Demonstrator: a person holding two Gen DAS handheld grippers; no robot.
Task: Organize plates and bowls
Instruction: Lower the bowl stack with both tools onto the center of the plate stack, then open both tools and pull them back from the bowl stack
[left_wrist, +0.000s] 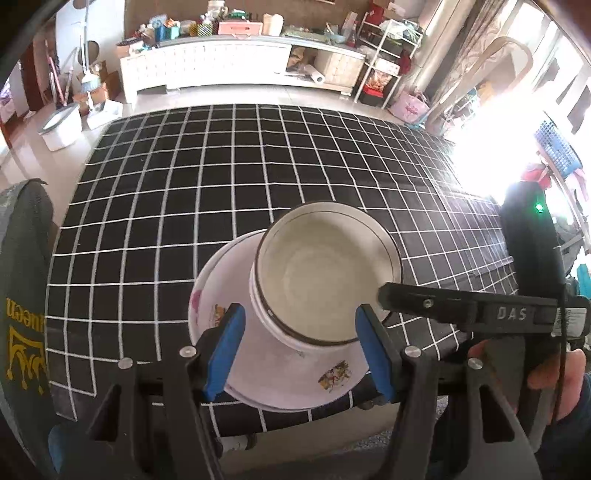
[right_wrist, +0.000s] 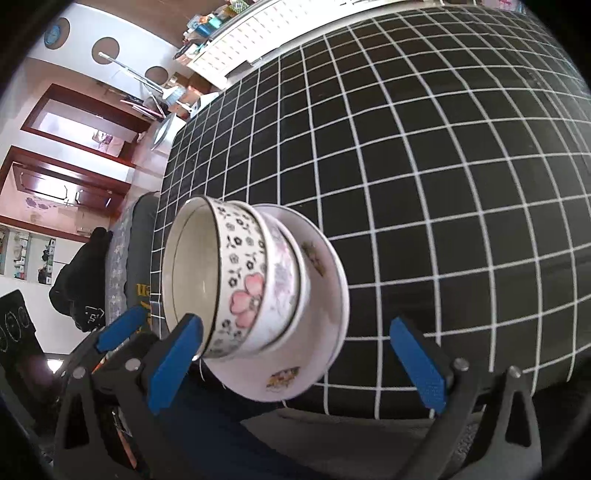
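Black cloth with white squares (left_wrist: 221, 177) covers the table; near its front edge sits a stack of bowls (left_wrist: 325, 273) on a plate (left_wrist: 288, 376). From the left wrist, the left gripper (left_wrist: 299, 354) is spread wide, holding nothing. From the right wrist, the right gripper (right_wrist: 295, 354) is spread too, and only here the top bowl's flowers (right_wrist: 247, 291) show. Hard, slippery, breakable: lift by the plate rim

a black grid tablecloth (left_wrist: 229, 177) is lying bare and open across its far and middle stretch. near its front edge, a stack of bowls (left_wrist: 325, 273) on plates (left_wrist: 280, 373) is blocking the way. the right gripper's finger (left_wrist: 424, 301) is crossing beside the bowl rim.
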